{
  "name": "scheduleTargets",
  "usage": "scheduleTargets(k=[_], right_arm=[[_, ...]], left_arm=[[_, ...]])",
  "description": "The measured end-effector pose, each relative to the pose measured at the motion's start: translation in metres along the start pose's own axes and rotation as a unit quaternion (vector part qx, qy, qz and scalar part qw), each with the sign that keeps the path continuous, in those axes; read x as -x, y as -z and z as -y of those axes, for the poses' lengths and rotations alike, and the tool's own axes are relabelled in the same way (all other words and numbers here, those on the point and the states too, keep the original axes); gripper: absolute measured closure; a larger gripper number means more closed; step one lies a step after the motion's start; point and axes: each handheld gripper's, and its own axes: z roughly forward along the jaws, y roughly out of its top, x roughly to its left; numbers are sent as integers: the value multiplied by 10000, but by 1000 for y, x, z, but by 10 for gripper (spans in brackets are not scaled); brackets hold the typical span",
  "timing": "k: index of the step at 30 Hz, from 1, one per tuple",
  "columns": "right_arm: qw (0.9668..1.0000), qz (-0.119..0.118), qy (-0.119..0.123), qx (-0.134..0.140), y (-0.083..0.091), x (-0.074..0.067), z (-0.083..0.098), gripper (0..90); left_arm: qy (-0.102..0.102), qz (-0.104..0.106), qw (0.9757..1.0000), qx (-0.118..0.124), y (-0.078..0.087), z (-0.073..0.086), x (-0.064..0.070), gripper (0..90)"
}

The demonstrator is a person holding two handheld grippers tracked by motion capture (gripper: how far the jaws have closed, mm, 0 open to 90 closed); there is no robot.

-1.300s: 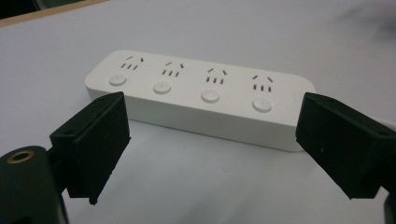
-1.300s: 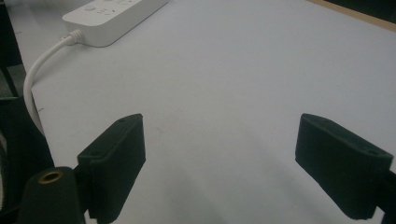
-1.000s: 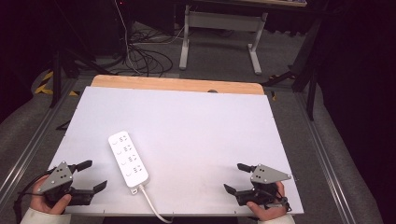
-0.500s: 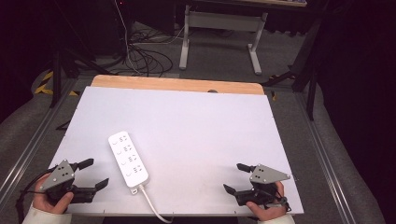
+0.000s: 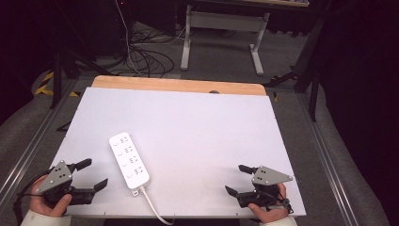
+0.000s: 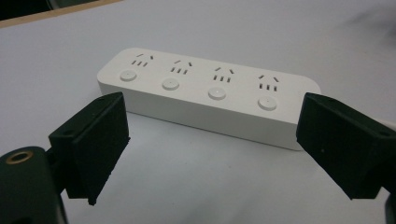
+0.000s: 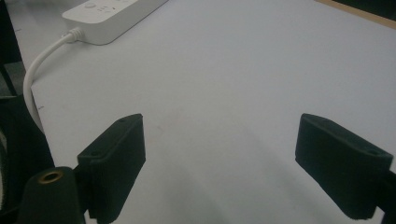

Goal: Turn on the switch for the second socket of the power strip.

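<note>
White plastic is what the power strip is made of, and it lies flat on the near left part of my worktop. It has four sets of plug holes in a row, and each set has a round button next to it. Its white cord comes out of the near end and runs off the front edge of the worktop. My left tool is near the strip on its left side, not touching it. The jaws of that tool are wide apart and hold nothing. In the left gripper view the strip lies across the gap between the two black jaws, a little way past them. My right tool is over the near right corner of the worktop, well apart from the strip. Its jaws are wide apart too, with only bare white worktop between them. In the right gripper view I can see the end of the strip and its cord far off at the top left. Past the far edge of the worktop is a strip of wood.
</note>
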Motion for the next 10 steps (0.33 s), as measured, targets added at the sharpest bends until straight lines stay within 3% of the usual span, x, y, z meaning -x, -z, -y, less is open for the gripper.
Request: scheduleTargets(k=[10], right_arm=[[10000, -2, -8, 2, 0, 0, 0, 167]], left_arm=[[-220, -68, 9997, -48, -2, 0, 1, 81]])
